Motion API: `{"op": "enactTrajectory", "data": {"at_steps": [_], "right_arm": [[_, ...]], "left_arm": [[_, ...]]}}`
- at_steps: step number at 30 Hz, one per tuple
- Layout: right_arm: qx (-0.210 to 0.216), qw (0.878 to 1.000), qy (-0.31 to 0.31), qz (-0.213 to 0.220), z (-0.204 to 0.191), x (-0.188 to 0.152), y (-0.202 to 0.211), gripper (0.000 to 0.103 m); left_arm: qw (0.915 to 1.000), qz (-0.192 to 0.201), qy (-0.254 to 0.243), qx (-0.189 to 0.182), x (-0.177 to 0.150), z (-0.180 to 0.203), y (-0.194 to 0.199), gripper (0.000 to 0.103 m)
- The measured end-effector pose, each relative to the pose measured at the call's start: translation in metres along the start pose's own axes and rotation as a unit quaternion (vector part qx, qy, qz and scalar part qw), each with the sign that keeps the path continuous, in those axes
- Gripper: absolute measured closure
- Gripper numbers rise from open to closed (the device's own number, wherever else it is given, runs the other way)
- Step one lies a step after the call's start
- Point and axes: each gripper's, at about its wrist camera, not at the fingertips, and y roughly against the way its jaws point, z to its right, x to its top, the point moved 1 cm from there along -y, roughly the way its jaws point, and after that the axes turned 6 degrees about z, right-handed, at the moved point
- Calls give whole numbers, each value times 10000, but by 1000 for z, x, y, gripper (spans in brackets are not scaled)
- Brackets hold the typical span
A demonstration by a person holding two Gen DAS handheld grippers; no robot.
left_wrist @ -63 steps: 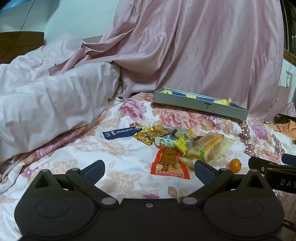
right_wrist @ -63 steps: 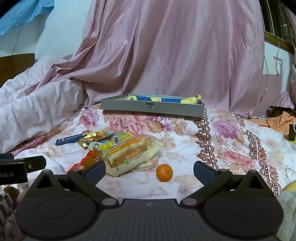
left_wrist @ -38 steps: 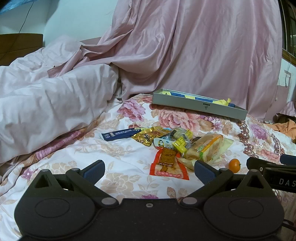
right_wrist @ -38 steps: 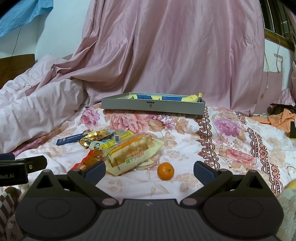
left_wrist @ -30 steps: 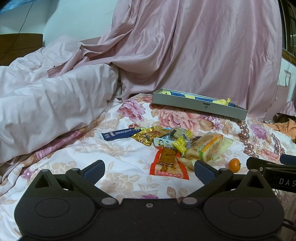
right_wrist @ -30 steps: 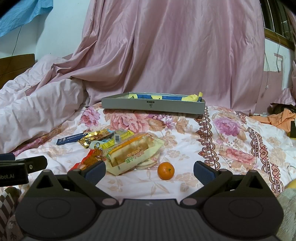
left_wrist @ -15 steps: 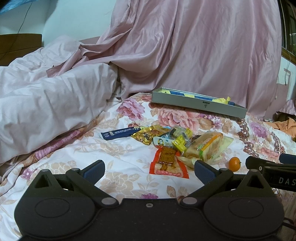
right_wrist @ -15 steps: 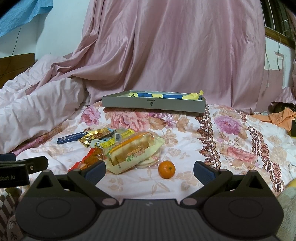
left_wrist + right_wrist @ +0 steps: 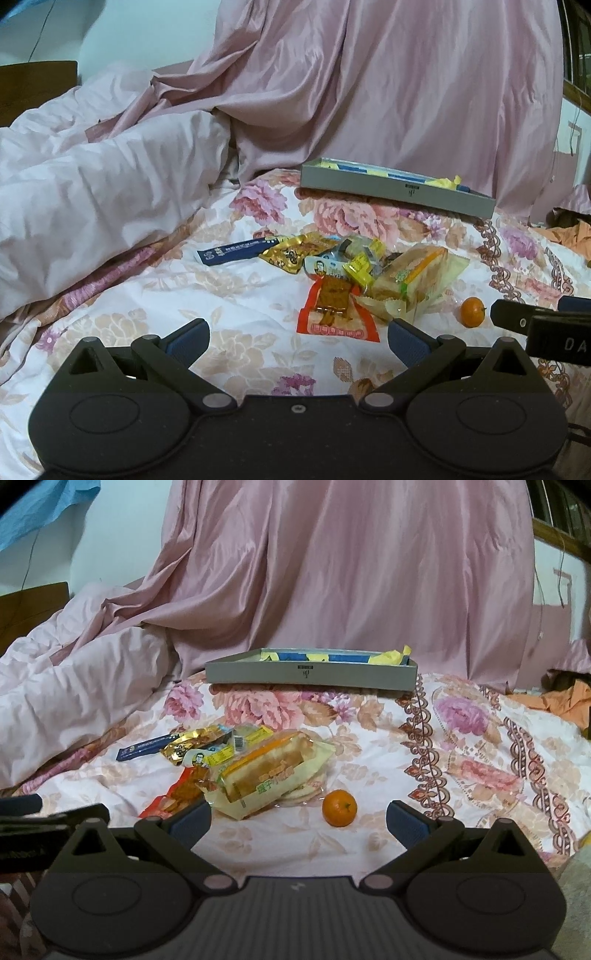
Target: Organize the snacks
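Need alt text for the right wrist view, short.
The open right hand-held gripper hovers low over a floral bedsheet, empty, facing a small round orange beside a pile of wrapped snack packets. Beyond lies a shallow grey rectangular tray, before draped pink fabric.

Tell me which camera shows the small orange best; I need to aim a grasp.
Right wrist view: the orange lies unobstructed, near centre, close ahead. In the left wrist view it sits smaller, off to the right.
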Motion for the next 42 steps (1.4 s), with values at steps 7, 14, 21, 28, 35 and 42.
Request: {"op": "enactTrajectory", "data": {"at_steps": [7, 14, 21, 28, 35, 42], "right_arm": [[332, 9968, -686, -255, 23, 19, -23, 0], [721, 9928, -454, -838, 55, 52, -75, 0], [1229, 9741, 469, -1839, 69, 60, -127, 0], [1192, 9568, 1584, -2129, 52, 29, -136, 3], [1342, 9535, 984, -2512, 73, 25, -157, 18], [1557, 9475, 1043, -2589, 69, 19, -162, 42]], "left_arm": [[9999, -79, -11, -142, 17, 2, -20, 1], [9981, -148, -258, -548, 33, 10, -55, 1], [9907, -181, -594, -1210, 44, 29, -92, 1], [9718, -542, -1334, -1866, 45, 60, -136, 1], [9577, -912, -1491, -2285, 45, 81, -168, 6], [9459, -1322, -1588, -2502, 41, 91, -183, 24]]}}
